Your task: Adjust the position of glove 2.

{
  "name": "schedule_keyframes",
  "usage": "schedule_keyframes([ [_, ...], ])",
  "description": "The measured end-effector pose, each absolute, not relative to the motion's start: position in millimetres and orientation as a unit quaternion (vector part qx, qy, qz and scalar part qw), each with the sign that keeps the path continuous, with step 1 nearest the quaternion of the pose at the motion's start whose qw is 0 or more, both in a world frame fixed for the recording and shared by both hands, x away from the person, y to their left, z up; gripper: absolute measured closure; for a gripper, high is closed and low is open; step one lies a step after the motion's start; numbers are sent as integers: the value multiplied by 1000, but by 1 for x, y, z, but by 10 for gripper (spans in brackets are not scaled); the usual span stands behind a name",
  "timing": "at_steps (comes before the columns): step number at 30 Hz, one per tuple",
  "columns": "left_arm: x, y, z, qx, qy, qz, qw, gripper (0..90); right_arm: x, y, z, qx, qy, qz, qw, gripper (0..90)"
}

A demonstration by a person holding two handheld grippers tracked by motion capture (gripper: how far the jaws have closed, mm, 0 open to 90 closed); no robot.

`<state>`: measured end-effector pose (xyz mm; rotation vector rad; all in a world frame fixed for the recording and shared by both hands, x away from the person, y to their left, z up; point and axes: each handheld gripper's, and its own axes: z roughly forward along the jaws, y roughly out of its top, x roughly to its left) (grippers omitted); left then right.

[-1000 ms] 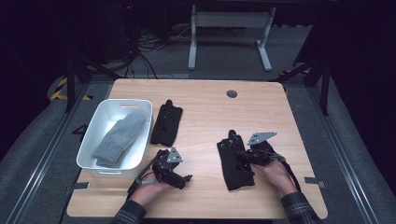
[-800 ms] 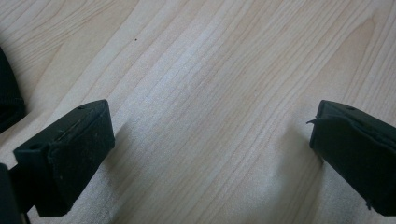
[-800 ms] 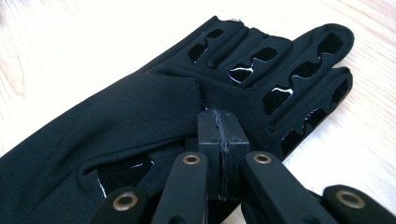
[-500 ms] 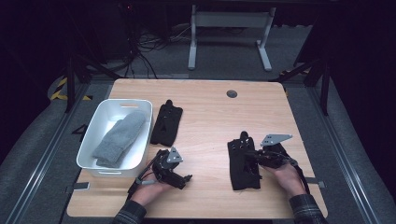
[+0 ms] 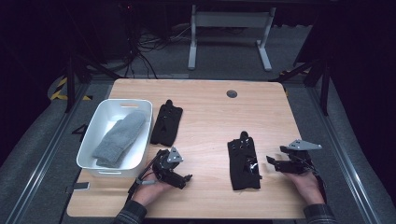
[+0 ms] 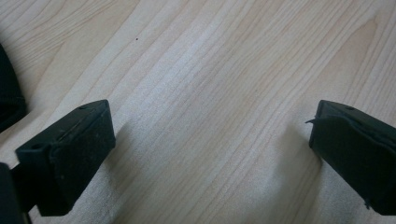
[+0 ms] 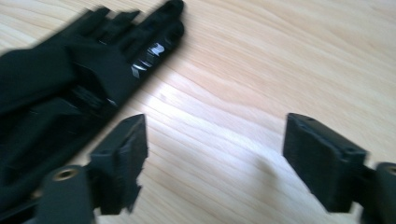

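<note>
Right gripper (image 5: 272, 162) is hovering low over the table (image 5: 205, 107) near its right front edge, jaws standing wide apart with bare wood between them; they have just been opening, and nothing is sitting between the pads. Black glove (image 5: 243, 159) is lying flat on the wood just to the left of that gripper, fingers pointing away from the person, cuff toward the front edge. It is lying clear of the jaws, close beside them but not touching as far as the high view is showing. In the right gripper view the same glove (image 7: 70, 84) is stretching up and left from beside the left-hand jaw, outside the gap; whether its cuff is brushing that jaw's outer face I cannot tell, the picture being blurred.

Left gripper (image 5: 186, 178) is resting near the front edge, in front of the white bin (image 5: 88, 149), jaws also spread wide over bare wood and gripping nothing.

A second black glove (image 5: 166, 122) is lying beside the bin's right wall, well apart from both grippers. Grey sock (image 5: 119, 138) is lying inside the bin.
</note>
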<state>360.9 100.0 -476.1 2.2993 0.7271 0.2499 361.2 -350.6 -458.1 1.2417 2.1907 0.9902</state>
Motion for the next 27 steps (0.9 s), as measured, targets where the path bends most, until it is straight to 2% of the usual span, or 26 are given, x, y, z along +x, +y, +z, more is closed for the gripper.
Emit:
schedule_keyframes([
  [3, 360, 101, -472, 887, 286, 100, 349, 134, 363, -355, -465, 462, 787, 348, 213, 167],
  [8, 359, 102, -467, 886, 297, 106, 340, 296, 365, -355, -468, 465, 787, 343, 217, 159],
  [13, 363, 98, -453, 874, 319, 114, 347, 566, 365, -354, -468, 464, 788, 340, 219, 154],
  [18, 375, 93, -437, 852, 359, 131, 356, 889, 365, -354, -468, 464, 788, 340, 218, 153],
  [27, 409, 84, -427, 818, 425, 155, 355, 899, 365, -354, -468, 464, 788, 340, 218, 152],
])
